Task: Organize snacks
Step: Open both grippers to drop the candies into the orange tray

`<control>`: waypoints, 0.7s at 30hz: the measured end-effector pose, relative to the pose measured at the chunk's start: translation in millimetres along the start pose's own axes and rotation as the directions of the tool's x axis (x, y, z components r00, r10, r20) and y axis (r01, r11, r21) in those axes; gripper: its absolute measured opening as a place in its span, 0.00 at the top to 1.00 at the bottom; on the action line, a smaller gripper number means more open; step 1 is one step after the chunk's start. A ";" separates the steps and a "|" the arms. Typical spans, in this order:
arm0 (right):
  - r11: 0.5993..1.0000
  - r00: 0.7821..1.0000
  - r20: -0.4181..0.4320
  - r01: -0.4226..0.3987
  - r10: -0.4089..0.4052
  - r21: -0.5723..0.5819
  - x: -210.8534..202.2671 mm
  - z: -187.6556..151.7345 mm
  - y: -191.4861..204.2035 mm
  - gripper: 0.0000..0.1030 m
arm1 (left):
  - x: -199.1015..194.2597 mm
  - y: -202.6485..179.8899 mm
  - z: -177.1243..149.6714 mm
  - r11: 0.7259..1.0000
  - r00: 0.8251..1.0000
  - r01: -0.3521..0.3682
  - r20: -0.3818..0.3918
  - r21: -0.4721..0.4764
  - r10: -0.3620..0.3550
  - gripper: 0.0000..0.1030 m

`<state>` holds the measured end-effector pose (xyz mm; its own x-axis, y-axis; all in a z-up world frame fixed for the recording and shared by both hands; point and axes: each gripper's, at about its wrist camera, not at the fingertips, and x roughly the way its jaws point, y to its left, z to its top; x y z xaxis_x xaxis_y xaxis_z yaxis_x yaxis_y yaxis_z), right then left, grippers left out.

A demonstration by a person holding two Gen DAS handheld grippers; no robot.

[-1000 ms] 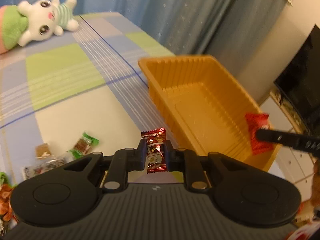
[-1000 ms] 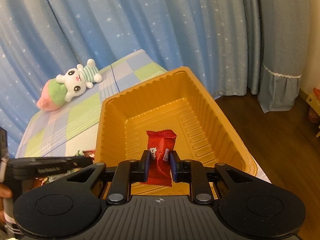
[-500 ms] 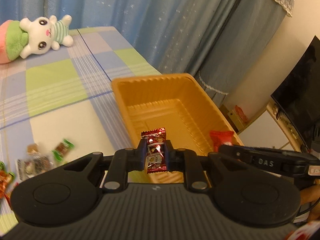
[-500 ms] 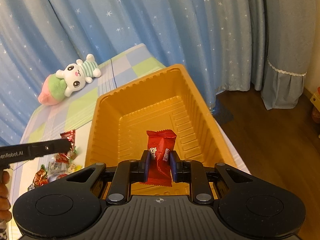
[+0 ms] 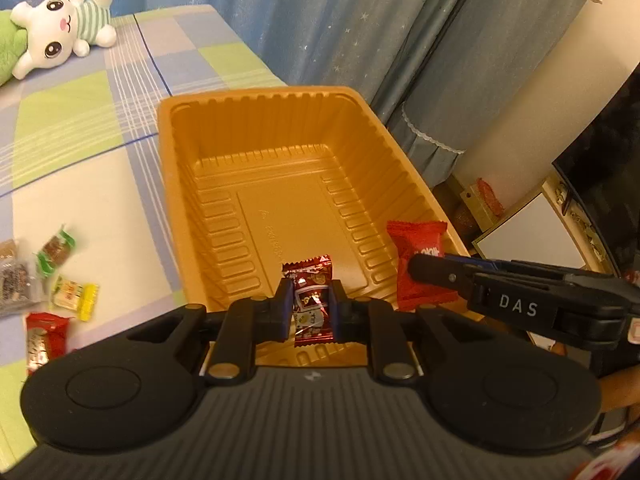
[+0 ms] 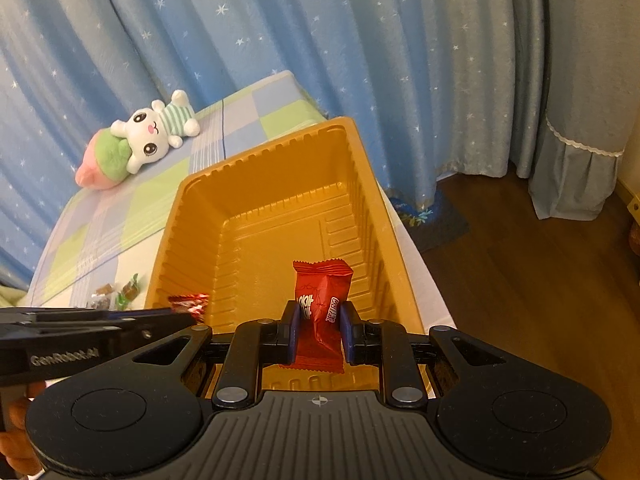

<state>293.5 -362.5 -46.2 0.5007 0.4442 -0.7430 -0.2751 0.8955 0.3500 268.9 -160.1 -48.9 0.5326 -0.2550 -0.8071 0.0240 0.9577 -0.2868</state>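
Note:
An orange plastic tray (image 5: 172, 168) (image 6: 362, 184) lies on the checked cloth, with nothing inside it. My left gripper (image 5: 311, 308) is shut on a shiny dark red candy (image 5: 310, 280) over the tray's near end. My right gripper (image 6: 319, 330) is shut on a plain red snack packet (image 6: 322, 296), also held above the tray's near end. In the left wrist view the red snack packet (image 5: 418, 256) hangs by the tray's right rim in the right gripper's fingers (image 5: 440, 276). In the right wrist view the shiny candy (image 6: 190, 303) shows at the tray's left rim.
Several loose wrapped snacks (image 5: 60, 280) lie on the cloth left of the tray. A plush rabbit (image 5: 60, 32) (image 6: 152, 142) rests at the far end of the table. Blue starred curtains hang behind, and wooden floor (image 6: 520, 280) drops off right of the table edge.
My left gripper carried the shiny candy rightward from over the cloth to above the tray. My right gripper with the red packet shifted a little over the tray, drawing nearer to the left one.

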 end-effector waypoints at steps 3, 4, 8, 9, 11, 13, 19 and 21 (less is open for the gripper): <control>1.000 1.000 -0.005 -0.005 0.005 -0.013 2.5 2.2 -1.8 0.79 | 9.8 -3.4 0.3 1.000 1.000 -0.009 -0.015 -0.011 0.008 0.84; 1.000 1.000 -0.008 -0.006 0.006 -0.017 3.2 3.3 -2.5 0.79 | 13.1 -4.4 0.8 1.000 1.000 -0.011 -0.021 -0.015 0.011 0.84; 1.000 1.000 -0.018 -0.012 0.011 -0.027 7.3 5.4 -3.4 0.79 | 25.1 -6.9 2.2 0.999 0.999 -0.029 -0.039 -0.021 0.029 0.83; 0.999 1.000 -0.021 -0.014 0.013 -0.029 8.1 5.9 -3.8 0.79 | 27.5 -6.8 2.1 0.999 0.999 -0.031 -0.043 -0.026 0.030 0.84; 0.999 0.999 -0.027 -0.019 0.018 -0.031 10.2 6.0 -4.4 0.79 | 32.8 -7.0 2.4 0.999 0.998 -0.036 -0.049 -0.037 0.035 0.83; 0.999 0.999 -0.035 -0.025 0.024 -0.032 11.2 5.7 -6.6 0.79 | 34.4 -6.6 1.6 0.998 0.998 -0.046 -0.053 -0.044 0.043 0.82; 0.998 0.998 -0.057 -0.043 0.040 -0.043 16.3 7.4 -7.6 0.79 | 23.8 -9.0 0.2 0.997 0.997 -0.072 -0.030 -0.042 0.070 0.81; 0.998 0.997 -0.065 -0.049 0.046 -0.048 19.4 8.5 -7.0 0.79 | 17.0 -8.1 -0.2 0.996 0.997 -0.082 -0.019 -0.046 0.081 0.80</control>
<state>312.1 -359.8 -58.2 0.4329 0.4818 -0.7619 -0.3387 0.8702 0.3578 277.6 -172.2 -60.4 0.5165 -0.1788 -0.8374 -0.0591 0.9682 -0.2432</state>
